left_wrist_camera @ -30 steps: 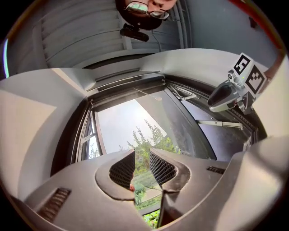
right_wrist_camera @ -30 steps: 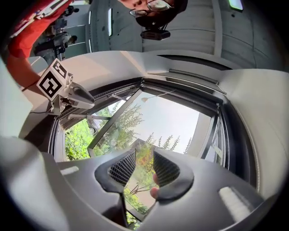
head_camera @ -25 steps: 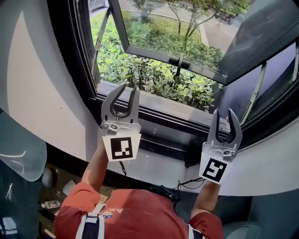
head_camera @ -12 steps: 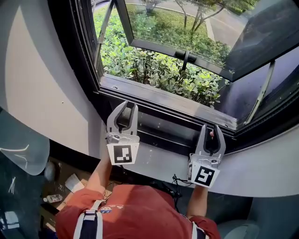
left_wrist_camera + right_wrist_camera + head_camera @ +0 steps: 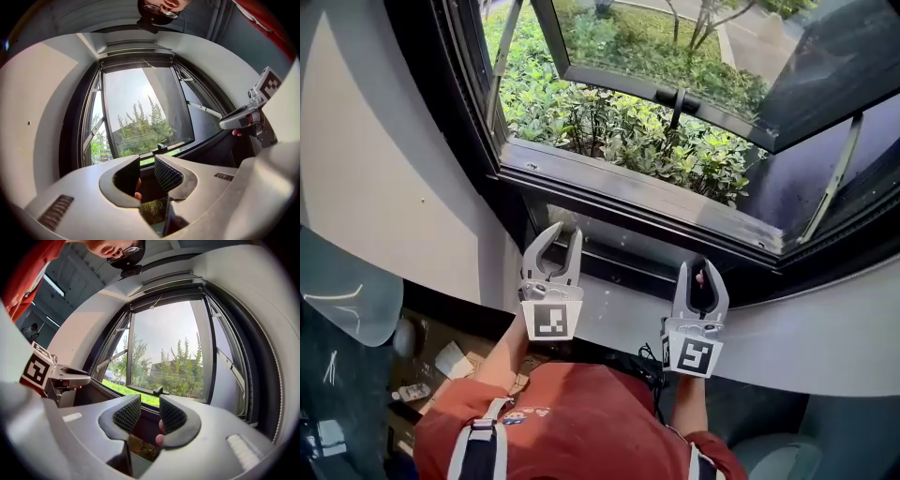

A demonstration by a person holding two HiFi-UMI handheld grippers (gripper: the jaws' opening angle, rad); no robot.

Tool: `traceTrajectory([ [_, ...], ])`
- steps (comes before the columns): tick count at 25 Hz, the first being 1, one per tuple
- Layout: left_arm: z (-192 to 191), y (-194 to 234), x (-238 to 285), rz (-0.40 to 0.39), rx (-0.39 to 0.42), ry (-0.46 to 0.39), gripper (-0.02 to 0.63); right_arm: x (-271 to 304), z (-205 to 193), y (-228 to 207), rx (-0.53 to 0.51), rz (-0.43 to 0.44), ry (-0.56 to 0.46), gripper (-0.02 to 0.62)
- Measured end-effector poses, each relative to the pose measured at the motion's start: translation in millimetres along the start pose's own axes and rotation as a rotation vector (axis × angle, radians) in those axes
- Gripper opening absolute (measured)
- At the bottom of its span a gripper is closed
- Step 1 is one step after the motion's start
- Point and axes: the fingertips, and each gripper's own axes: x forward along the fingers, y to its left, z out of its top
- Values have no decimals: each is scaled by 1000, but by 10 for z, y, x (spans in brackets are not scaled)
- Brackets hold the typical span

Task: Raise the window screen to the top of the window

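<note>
The window opening (image 5: 609, 112) shows no mesh across it. A pale strip (image 5: 637, 192) runs along its bottom edge, with a dark channel (image 5: 609, 255) just under it; whether either is the screen's bar I cannot tell. My left gripper (image 5: 563, 234) hangs in front of that channel at the left, jaws apart and empty. My right gripper (image 5: 698, 272) is lower and to the right, over the white sill (image 5: 614, 319), also apart and empty. In the left gripper view the left gripper (image 5: 146, 174) points at the window; the right gripper (image 5: 150, 417) does the same.
The glass sash (image 5: 675, 56) is swung outward on metal stays (image 5: 834, 178), with a black handle (image 5: 675, 98) on its lower rail. Green bushes (image 5: 609, 131) lie below outside. A black cable (image 5: 652, 358) trails off the sill. Boxes and clutter (image 5: 441, 361) sit on the floor at left.
Both grippers have sunk from in front of the window's lower frame to the dark channel and white sill below it. Their jaws stand as far apart as before.
</note>
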Motion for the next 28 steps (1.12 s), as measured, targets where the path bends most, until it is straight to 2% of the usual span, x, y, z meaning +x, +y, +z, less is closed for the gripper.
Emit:
traceTrajectory([
  [7, -64, -58, -29, 0, -59, 8, 100, -17, -74, 19, -13, -4, 18, 130],
  [11, -56, -116, -24, -33, -23, 3, 100, 1, -103, 42, -15, 7, 29, 130],
  [15, -29, -150, -31, -44, -33, -3, 77, -1, -96, 80, -21, 13, 27, 128],
  [19, 72, -124, -25, -26, -52, -61, 31, -7, -74, 77, -30, -8, 18, 56],
  [21, 1, -134, -39, -32, -61, -11, 11, -8, -71, 77, -38, -18, 17, 14],
  [28, -12, -157, -42, -41, -38, 15, 6, -19, -56, 76, -32, -23, 10, 9],
])
